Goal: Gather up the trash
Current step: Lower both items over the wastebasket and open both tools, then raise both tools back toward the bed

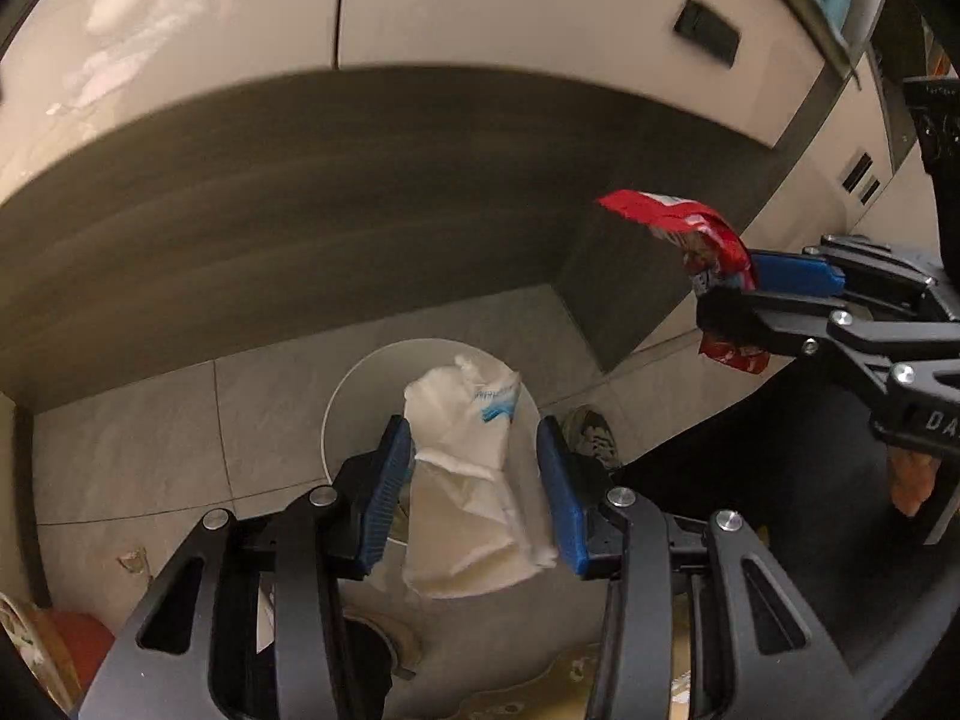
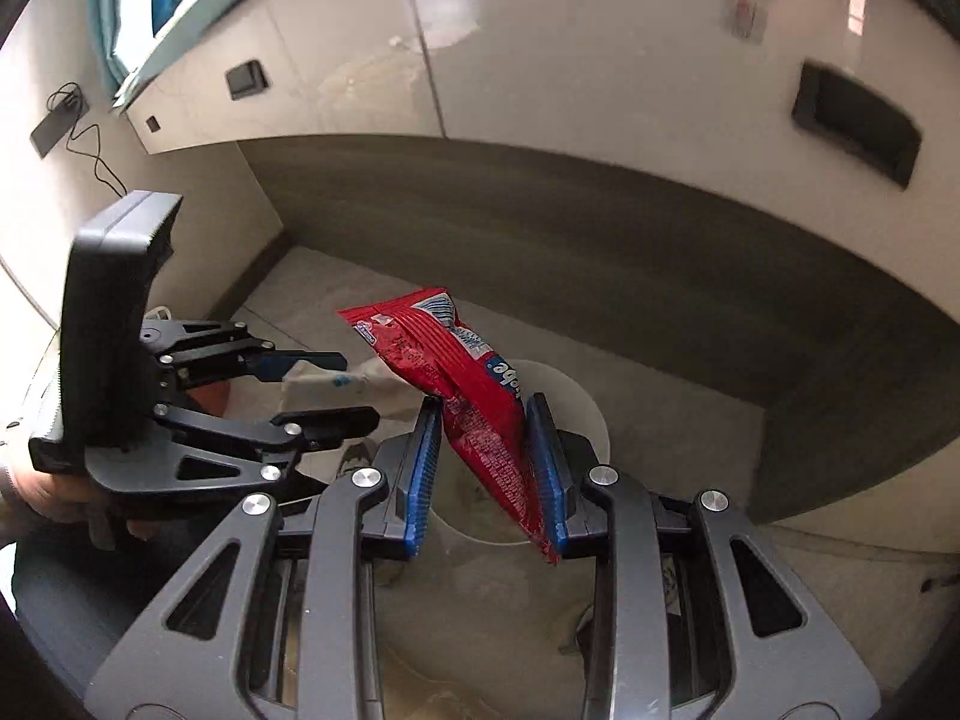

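Observation:
My left gripper (image 1: 474,450) has its jaws apart, with a crumpled white tissue packet (image 1: 468,480) loose between the blue pads (image 1: 384,492), over a round white bin (image 1: 342,420) on the floor. My right gripper (image 2: 483,420) also has its jaws spread, and a red snack wrapper (image 2: 468,390) hangs between them, touching the right pad (image 2: 543,468), above the same bin (image 2: 576,402). The right gripper (image 1: 720,294) and wrapper (image 1: 678,222) show at the right of the left wrist view. The left gripper (image 2: 354,390) and tissue (image 2: 327,384) show at the left of the right wrist view.
Pale cabinet doors (image 1: 540,6) with dark recessed handles (image 2: 858,120) stand behind, above a dark recessed kickboard (image 1: 300,192). The floor is pale tile (image 1: 132,450). A shoe (image 1: 594,438) is beside the bin. A red object (image 1: 78,642) lies at the lower left.

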The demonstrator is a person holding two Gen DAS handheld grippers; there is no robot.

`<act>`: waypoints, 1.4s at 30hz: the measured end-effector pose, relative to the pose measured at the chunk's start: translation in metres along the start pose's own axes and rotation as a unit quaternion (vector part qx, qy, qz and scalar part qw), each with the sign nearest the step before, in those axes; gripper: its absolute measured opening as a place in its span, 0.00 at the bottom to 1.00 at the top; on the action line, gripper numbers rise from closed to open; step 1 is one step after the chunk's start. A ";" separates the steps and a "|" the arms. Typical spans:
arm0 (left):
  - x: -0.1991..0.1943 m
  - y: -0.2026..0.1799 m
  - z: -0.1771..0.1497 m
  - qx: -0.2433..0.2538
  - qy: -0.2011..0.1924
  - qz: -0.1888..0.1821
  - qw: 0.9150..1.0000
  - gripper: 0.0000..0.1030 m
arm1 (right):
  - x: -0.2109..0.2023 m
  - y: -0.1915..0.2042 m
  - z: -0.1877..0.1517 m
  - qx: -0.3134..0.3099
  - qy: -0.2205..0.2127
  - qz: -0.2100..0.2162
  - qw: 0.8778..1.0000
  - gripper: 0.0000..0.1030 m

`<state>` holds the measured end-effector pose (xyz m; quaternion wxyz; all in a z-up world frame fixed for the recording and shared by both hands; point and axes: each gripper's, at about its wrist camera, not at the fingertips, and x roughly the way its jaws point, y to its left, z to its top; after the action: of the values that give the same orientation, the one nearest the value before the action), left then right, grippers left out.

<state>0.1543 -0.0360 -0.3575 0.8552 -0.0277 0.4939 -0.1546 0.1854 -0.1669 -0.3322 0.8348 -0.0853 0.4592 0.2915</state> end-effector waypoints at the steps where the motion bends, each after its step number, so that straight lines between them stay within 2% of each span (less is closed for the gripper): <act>1: 0.006 0.003 0.001 0.000 0.004 -0.003 1.000 0.41 | 0.005 -0.002 -0.002 0.000 0.003 0.000 1.000 0.27; 3: 0.016 0.007 0.004 0.000 0.012 -0.012 1.000 0.46 | 0.016 -0.006 -0.002 0.001 0.012 0.001 1.000 0.27; 5: 0.026 0.010 0.005 0.005 0.024 -0.015 1.000 0.68 | 0.026 -0.012 0.001 0.004 0.020 0.002 1.000 0.27; 8: 0.031 0.015 0.010 0.018 0.021 0.008 1.000 0.88 | 0.039 -0.018 0.005 0.013 0.027 0.004 1.000 0.27; 10: 0.030 0.023 0.013 0.013 0.015 0.022 1.000 0.92 | 0.049 -0.023 0.006 0.017 0.031 0.005 0.999 0.27; 16: 0.017 0.060 0.020 -0.029 0.006 0.027 0.999 0.94 | 0.080 -0.019 0.010 0.010 0.052 0.017 0.998 0.27; 18: 0.016 0.060 0.024 -0.033 0.003 0.034 0.999 0.94 | 0.087 -0.015 0.010 0.002 0.058 0.019 0.998 0.30; 19: 0.015 0.063 0.024 -0.037 0.002 0.037 0.999 0.94 | 0.090 -0.014 0.010 -0.001 0.062 0.016 0.998 0.51; 20: 0.013 0.066 0.024 -0.041 0.001 0.041 0.998 0.94 | 0.093 -0.012 0.011 -0.003 0.063 0.004 0.998 0.84; 21: 0.009 0.069 0.023 -0.046 -0.001 0.043 0.998 0.94 | 0.094 -0.011 0.011 -0.003 0.059 -0.006 0.998 0.94; 25: -0.001 0.071 0.023 -0.058 -0.007 0.047 0.997 0.94 | 0.087 -0.011 0.011 0.004 0.062 -0.019 0.998 0.95; 31: -0.037 0.063 0.023 -0.049 -0.032 0.054 0.997 0.94 | 0.046 -0.003 0.012 0.014 0.034 -0.027 0.999 0.95; 39: -0.113 0.027 0.027 -0.025 -0.073 0.048 0.996 0.94 | -0.062 0.026 0.027 0.011 -0.043 -0.016 0.999 0.95; 42: -0.148 0.006 0.029 0.003 -0.093 0.065 0.994 0.94 | -0.107 0.037 0.042 -0.001 -0.076 -0.024 0.997 0.95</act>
<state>0.1121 0.0101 -0.2197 0.9058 -0.0074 0.4123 -0.0972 0.1508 -0.1635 -0.2167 0.8739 -0.0744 0.3918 0.2778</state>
